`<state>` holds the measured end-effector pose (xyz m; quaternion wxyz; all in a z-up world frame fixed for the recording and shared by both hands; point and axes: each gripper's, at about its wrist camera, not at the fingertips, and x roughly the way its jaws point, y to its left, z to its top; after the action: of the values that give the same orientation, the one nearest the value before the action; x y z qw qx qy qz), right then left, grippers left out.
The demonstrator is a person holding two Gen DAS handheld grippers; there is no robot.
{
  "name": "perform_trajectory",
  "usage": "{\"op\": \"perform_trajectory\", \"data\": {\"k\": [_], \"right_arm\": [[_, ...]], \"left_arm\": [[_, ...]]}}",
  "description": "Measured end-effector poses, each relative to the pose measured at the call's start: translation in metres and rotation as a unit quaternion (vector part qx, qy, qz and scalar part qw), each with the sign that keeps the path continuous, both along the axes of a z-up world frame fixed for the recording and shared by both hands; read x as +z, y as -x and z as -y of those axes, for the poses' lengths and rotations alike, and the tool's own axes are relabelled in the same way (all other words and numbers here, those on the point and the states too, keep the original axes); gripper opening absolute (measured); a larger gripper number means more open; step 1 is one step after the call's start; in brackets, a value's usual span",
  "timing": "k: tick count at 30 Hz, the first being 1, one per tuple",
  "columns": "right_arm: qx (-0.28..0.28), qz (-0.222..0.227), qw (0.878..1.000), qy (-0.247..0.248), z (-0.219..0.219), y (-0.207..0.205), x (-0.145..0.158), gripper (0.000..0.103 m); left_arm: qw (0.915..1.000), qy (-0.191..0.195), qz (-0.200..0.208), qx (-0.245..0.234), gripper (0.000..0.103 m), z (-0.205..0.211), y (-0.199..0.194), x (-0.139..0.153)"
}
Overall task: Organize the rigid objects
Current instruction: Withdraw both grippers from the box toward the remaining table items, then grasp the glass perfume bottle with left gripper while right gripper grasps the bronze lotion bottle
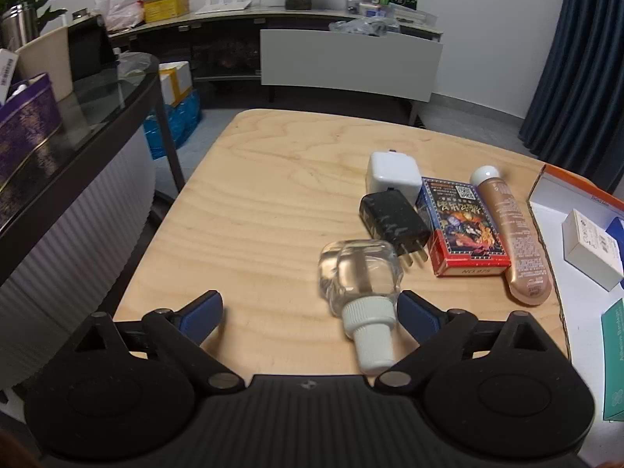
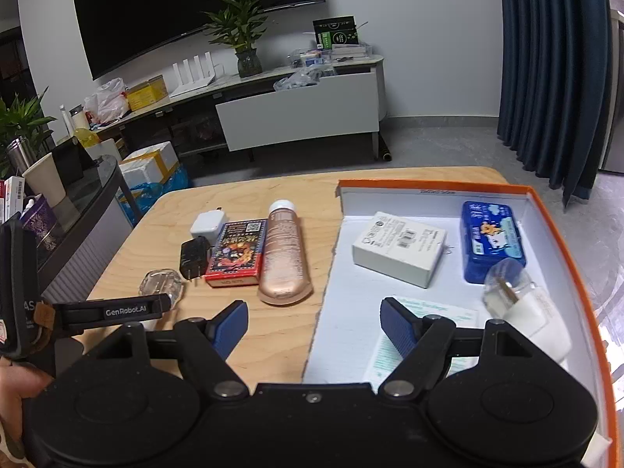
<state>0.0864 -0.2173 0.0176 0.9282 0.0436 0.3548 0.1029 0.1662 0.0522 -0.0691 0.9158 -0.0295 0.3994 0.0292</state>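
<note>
Left gripper (image 1: 310, 314) is spread wide, nothing clamped. The clear bottle (image 1: 360, 273) lies on its side at the near edge of the wooden table (image 1: 253, 195), white ribbed cap (image 1: 370, 335) pointing at the camera. The cap sits by the right finger (image 1: 415, 312), inside the gap; can't tell if it touches.

Right gripper (image 2: 314, 325) is also released and empty, straddling the near-left wall of the orange-rimmed box (image 2: 561, 226).

Handling guess: the bottle looks like hard faceted glass or acrylic. Stiff, smooth and slippery, probably the heaviest item here, and could chip if dropped. It's round enough to roll under a side push. Grab the ribbed cap or the neck just behind it; the ribs give the pads bite. Faceted body is second choice.

Further out on the table, left to right: black plug adapter (image 1: 394, 222) touching the bottle's far side, white charger cube (image 1: 394, 173) behind it, card pack (image 1: 464, 226), copper tube (image 1: 514, 234) against the box wall.

Already in the box, near to far: a teal-printed sheet (image 2: 440, 312), a white-and-clear item (image 2: 522, 300) at the near right, a white carton (image 2: 397, 247), a blue tin (image 2: 492, 241).
</note>
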Motion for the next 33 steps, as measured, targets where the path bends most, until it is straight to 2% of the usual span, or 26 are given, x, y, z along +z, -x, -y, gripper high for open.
{"op": "perform_trajectory", "data": {"k": [4, 9, 12, 13, 14, 16, 25, 29, 33], "right_arm": [[0.005, 0.001, 1.0, 0.009, -0.007, -0.002, 0.0, 0.089], [0.004, 0.001, 1.0, 0.019, -0.009, -0.006, 0.0, 0.089], [0.003, -0.001, 1.0, 0.021, -0.012, -0.009, -0.001, 0.089], [0.003, -0.001, 1.0, 0.022, -0.013, -0.009, -0.001, 0.089], [0.004, 0.0, 1.0, 0.022, -0.014, -0.009, 0.0, 0.089], [0.006, 0.003, 1.0, 0.026, -0.016, -0.01, 0.001, 0.089], [0.02, -0.001, 0.999, 0.036, -0.027, -0.027, -0.004, 0.089], [0.029, -0.017, 0.999, 0.032, -0.033, -0.054, -0.009, 0.089], [0.042, -0.032, 0.997, 0.051, -0.044, -0.087, -0.017, 0.089]], "left_arm": [[1.0, -0.006, 0.004, -0.004, 0.098, 0.005, -0.012, -0.004], [0.9999, 0.008, 0.013, 0.004, 0.097, 0.005, -0.019, -0.007], [0.9997, 0.01, 0.023, 0.001, 0.083, 0.006, -0.021, -0.009], [0.9996, 0.007, 0.026, -0.006, 0.076, 0.007, -0.021, -0.008], [0.9995, 0.005, 0.029, -0.015, 0.065, 0.008, -0.02, -0.007], [0.999, -0.001, 0.035, -0.028, 0.053, 0.008, -0.017, -0.007], [0.9973, 0.003, 0.047, -0.056, 0.051, -0.005, 0.001, 0.002], [0.9961, -0.005, 0.059, -0.065, 0.051, -0.005, 0.009, 0.009], [0.996, 0.015, 0.06, -0.064, 0.051, -0.01, 0.014, 0.008]]}}
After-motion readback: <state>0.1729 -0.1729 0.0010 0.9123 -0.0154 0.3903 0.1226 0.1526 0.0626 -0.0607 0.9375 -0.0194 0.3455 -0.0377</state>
